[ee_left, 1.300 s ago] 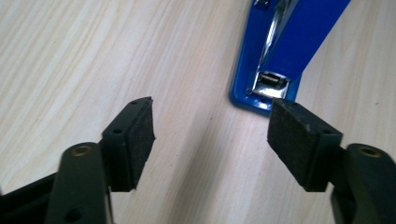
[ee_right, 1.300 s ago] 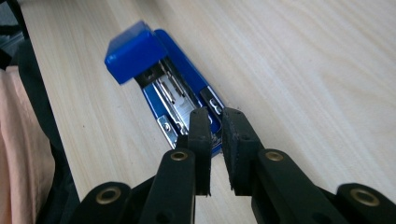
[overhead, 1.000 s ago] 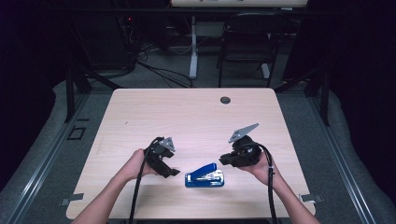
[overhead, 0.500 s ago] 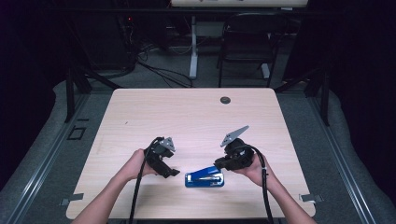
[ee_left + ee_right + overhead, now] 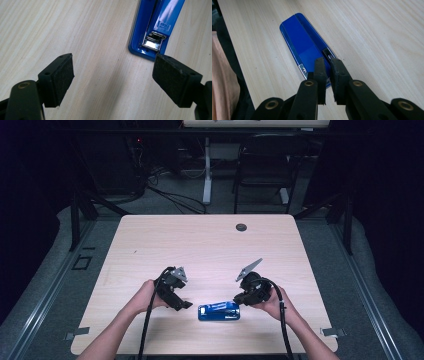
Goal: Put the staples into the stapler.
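low in the high view, the blue stapler (image 5: 219, 311) lies flat near the table's (image 5: 200, 245) near edge. right of it, the right gripper (image 5: 242, 298) has its jaws almost together, gripping nothing, tips over the stapler's end. left of it, the left gripper (image 5: 184, 304) stands wide open and empty.

Glossy blue plastic stapler (image 5: 304, 41) with shiny metal staple channel (image 5: 152, 41), pale matt wood-grain table (image 5: 200, 245), matt black plastic jaws with rough, grainy rubber pads (image 5: 62, 77)

Black left tongs (image 5: 184, 305) and right tongs (image 5: 237, 299), square dark rubber pads (image 5: 62, 75), brass-coloured rivets (image 5: 308, 83), grey three-cornered plates (image 5: 249, 268), black trailing cables (image 5: 148, 320), bare forearms without sleeves
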Demonstrator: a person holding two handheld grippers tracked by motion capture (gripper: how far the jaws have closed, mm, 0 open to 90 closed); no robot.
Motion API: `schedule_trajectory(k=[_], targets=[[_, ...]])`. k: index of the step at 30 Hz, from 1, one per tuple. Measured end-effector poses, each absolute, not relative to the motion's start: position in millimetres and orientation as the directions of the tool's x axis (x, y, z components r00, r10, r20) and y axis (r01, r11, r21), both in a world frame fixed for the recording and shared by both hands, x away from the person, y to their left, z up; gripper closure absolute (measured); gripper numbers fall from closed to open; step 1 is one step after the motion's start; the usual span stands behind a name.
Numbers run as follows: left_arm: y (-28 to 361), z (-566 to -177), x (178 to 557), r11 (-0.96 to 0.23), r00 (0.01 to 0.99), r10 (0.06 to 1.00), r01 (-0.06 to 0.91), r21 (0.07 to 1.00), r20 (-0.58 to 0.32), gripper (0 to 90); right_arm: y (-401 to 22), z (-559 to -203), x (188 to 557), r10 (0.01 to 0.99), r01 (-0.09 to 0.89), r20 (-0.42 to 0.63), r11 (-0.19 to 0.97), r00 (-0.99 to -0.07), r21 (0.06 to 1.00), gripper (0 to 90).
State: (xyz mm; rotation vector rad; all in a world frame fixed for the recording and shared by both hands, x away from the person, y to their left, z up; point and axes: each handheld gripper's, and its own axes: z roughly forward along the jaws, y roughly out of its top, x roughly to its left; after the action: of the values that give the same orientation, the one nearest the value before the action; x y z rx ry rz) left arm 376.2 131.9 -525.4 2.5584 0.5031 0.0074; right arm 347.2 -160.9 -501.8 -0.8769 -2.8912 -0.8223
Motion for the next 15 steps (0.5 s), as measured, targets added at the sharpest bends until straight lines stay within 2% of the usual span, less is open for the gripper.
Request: schedule_trajectory(k=[6, 11, 15], targets=[[131.9, -525.4, 376.2, -0.792, 0.93, 0.355, 0.352, 0.499, -0.092, 16.4, -156.7, -505.2, 346.3, 0.511, 0.504, 0.114, 0.742, -0.852, 0.441, 85.5], [132.9, -525.5, 376.6, -0.788, 0.928, 0.361, 0.356, 0.503, -0.091, 15.8, -156.7, -506.9, 346.2, 0.518, 0.516, 0.128, 0.733, -0.846, 0.444, 85.7], [132.7, -525.5, 376.6, -0.787, 0.928, 0.36, 0.355, 0.505, -0.092, 15.3, -156.7, -507.2, 345.9, 0.517, 0.517, 0.133, 0.73, -0.846, 0.447, 89.5]])
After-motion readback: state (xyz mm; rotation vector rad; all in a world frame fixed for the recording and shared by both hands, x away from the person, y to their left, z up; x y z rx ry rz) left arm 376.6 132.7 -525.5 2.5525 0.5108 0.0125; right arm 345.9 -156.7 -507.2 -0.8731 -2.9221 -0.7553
